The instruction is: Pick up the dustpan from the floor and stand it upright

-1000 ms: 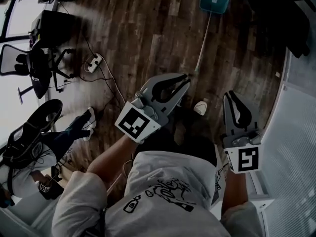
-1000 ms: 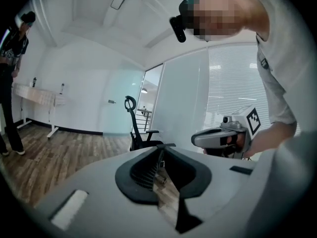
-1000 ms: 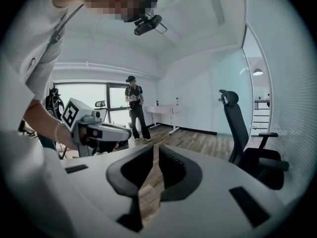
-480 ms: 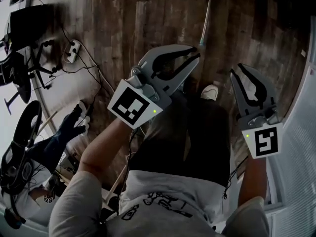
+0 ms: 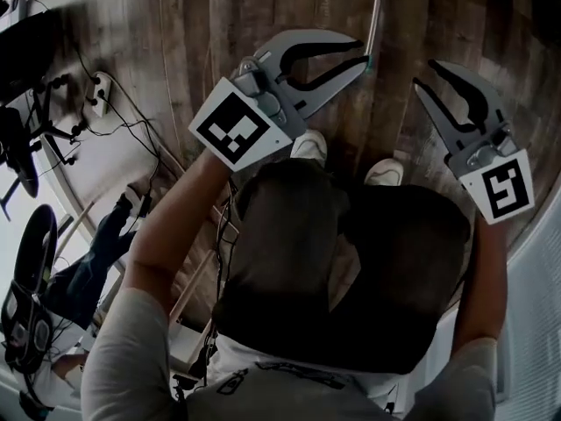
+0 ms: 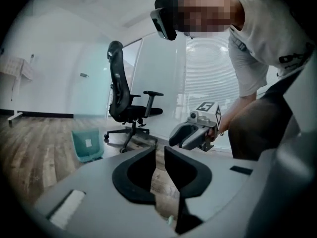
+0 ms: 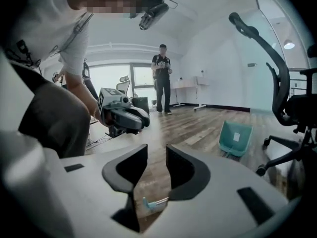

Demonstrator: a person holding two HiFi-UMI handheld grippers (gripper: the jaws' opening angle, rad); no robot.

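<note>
Teal dustpan [image 7: 236, 139] on wood floor near office chair [image 7: 297, 108] — handle tip [image 5: 370, 60] farther from chair, by grippers. Right gripper [image 5: 427, 74] jaws opening, empty; left gripper [image 5: 361, 53] slightly apart, gripping nothing.

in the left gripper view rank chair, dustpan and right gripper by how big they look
1. chair
2. right gripper (nearer the camera; jaws opening, nothing between them)
3. dustpan
</note>
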